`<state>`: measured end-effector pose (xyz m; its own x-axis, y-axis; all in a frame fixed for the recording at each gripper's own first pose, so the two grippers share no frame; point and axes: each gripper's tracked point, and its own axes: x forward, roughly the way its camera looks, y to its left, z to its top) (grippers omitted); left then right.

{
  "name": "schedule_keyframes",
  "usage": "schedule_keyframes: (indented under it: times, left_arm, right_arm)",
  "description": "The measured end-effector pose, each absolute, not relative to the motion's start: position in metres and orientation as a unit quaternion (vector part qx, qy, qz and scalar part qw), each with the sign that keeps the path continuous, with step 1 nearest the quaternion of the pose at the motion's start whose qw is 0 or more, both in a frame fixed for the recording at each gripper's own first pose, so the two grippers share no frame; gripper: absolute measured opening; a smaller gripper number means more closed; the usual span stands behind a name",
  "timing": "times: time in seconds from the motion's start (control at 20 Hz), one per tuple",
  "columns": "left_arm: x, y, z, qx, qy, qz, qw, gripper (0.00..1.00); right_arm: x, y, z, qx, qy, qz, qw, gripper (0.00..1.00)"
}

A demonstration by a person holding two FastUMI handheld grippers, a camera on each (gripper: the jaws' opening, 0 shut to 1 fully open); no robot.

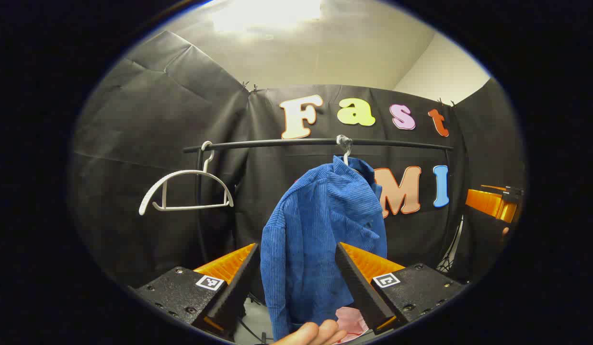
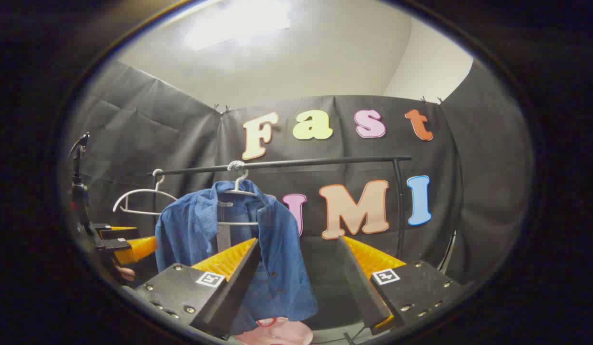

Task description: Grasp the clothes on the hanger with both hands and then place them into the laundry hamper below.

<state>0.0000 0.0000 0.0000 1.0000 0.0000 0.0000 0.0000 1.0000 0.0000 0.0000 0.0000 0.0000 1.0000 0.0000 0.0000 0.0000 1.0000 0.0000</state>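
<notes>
Left gripper point(image 1: 296, 249) held wide, fingers spread to either side of a blue corduroy shirt point(image 1: 320, 239) hanging ahead, nothing between them pressed. Shirt draped over a white hanger point(image 1: 345, 154) hooked on a black rail point(image 1: 287, 143), collar up near the hook, hem falling below the fingertips. Fingers of a hand point(image 1: 315, 333) at the bottom edge, just beside a patch of pink fabric point(image 1: 352, 322) below the shirt. Empty white hanger point(image 1: 184, 191) on the rail's left end, well apart from the shirt. Right gripper point(image 1: 493, 203) seen far off at the right edge of the left gripper view.

Right gripper point(image 2: 299, 249) likewise wide open, clasping nothing. Blue shirt point(image 2: 205, 230) ahead and left, front open on its hanger point(image 2: 238, 189), partly behind the left-hand finger. Pink fabric point(image 2: 277, 333) below the hem. Second hanger point(image 2: 141, 196) farther left on the rail point(image 2: 301, 163). Left gripper point(image 2: 129, 244) at the far left edge, near the shirt's sleeve; whether touching, impossible to tell.
</notes>
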Motion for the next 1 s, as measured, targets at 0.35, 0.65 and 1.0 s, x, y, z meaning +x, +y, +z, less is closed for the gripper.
schedule_keyframes:
  times: [0.35, 0.65, 1.0]
  left_arm:
    - [0.012, -0.026, 0.003, 0.006, 0.006, -0.022, 1.000, 0.99]
    - [0.018, -0.039, 0.003, -0.007, 0.008, -0.028, 1.000, 0.99]
    - [0.030, -0.053, -0.004, -0.005, 0.020, -0.030, 0.999, 0.99]
  right_arm:
    - [0.009, -0.007, 0.000, 0.003, 0.003, 0.005, 1.000, 0.94]
    - [0.016, -0.016, -0.012, 0.009, 0.009, 0.004, 1.000, 0.94]
    - [0.020, -0.016, -0.020, 0.016, 0.014, 0.012, 1.000, 0.94]
